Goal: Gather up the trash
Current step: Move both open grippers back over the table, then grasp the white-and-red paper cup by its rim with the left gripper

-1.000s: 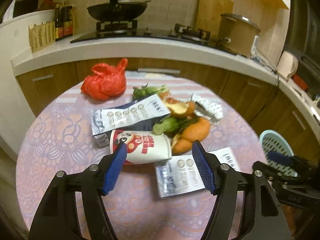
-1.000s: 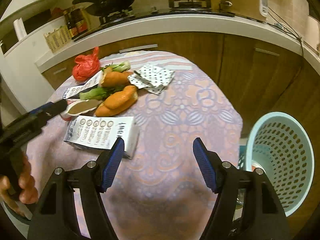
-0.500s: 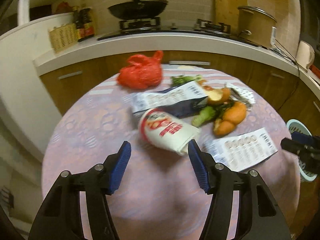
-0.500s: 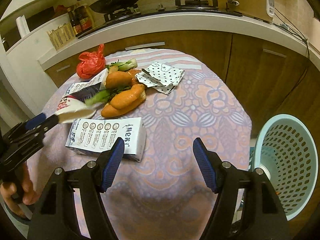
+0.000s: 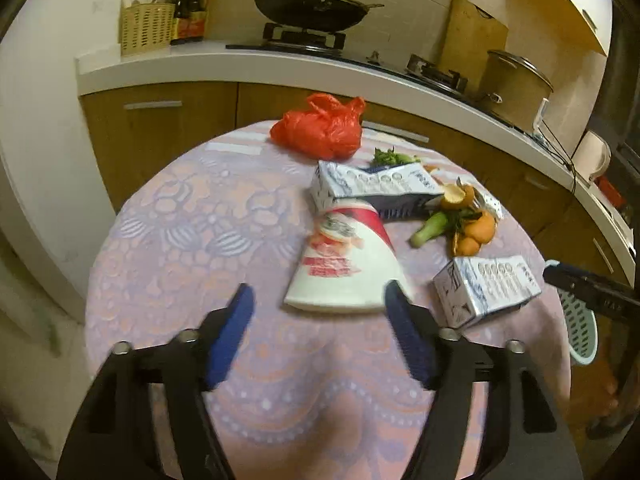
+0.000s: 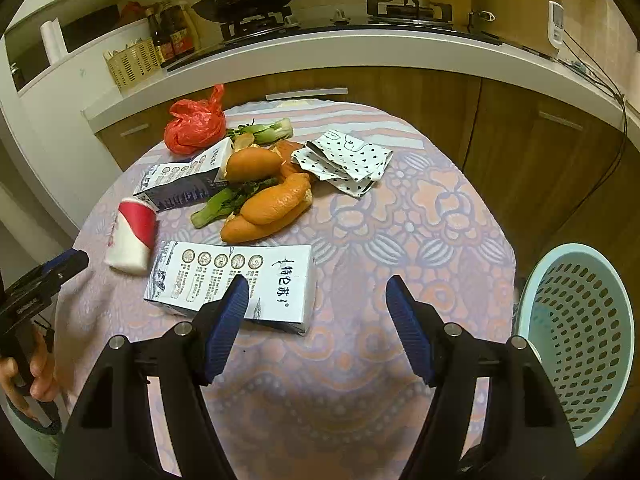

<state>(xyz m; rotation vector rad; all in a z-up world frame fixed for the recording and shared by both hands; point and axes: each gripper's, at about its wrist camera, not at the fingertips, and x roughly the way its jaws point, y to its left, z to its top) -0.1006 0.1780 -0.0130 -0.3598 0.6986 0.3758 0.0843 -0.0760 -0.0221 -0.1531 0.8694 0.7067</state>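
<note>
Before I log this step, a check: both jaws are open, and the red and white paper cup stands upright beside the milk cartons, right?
Not quite. The red and white paper cup lies on its side on the round table, as the left wrist view shows. Both jaws are open.

A black wok sits on the gas stove at the back of the white counter. Left of the stove stand dark sauce bottles and a woven basket; to its right, a cutting board and a lidded pot.
</note>
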